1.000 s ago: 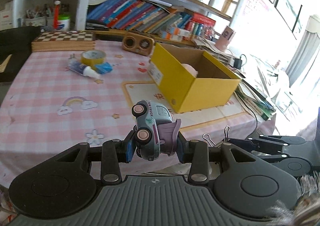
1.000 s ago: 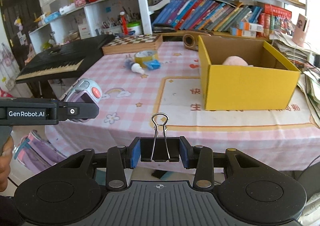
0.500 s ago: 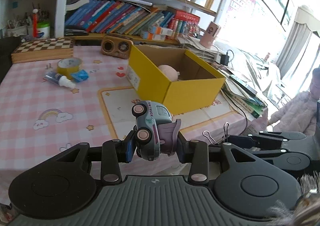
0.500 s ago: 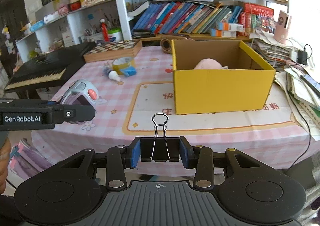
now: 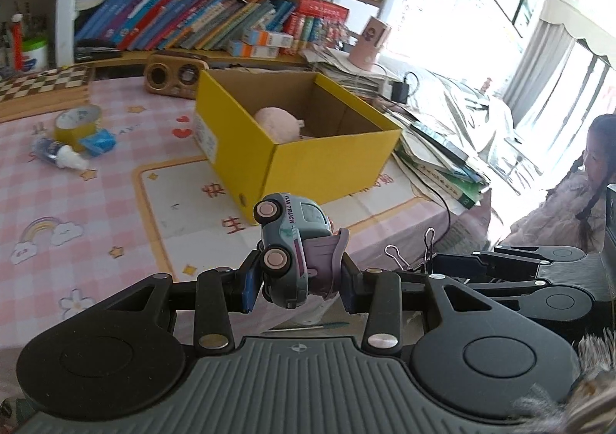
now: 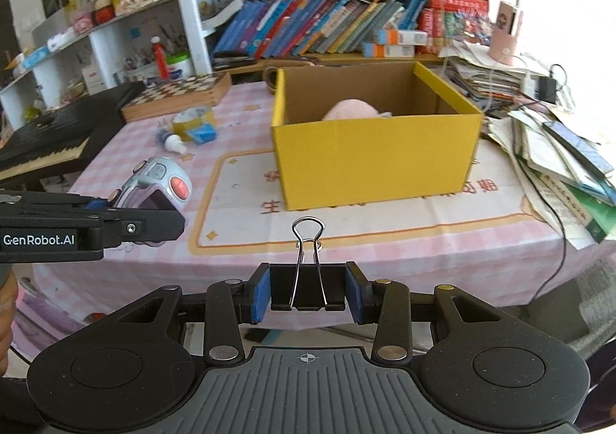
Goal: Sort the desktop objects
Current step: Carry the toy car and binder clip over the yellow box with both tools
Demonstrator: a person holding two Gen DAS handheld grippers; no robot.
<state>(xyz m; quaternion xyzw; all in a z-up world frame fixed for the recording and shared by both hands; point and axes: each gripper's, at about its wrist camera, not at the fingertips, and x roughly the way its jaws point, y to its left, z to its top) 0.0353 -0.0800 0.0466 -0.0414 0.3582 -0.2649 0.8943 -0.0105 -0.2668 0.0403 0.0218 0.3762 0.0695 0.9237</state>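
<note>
Closer now to the yellow box [image 6: 375, 161] on the surface. Both jaws clamped: left on toy truck [image 5: 294, 245], right on binder clip [image 6: 308, 286]. Early release risks missing the box.

"FUN TRUCK" runs along the toy car [image 5: 289, 241]; "GenRobot.AI" marks the left gripper [image 6: 138, 203].

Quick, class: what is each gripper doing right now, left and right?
Left gripper: shut on the small grey-blue toy truck.
Right gripper: shut on the black metal binder clip.
</note>
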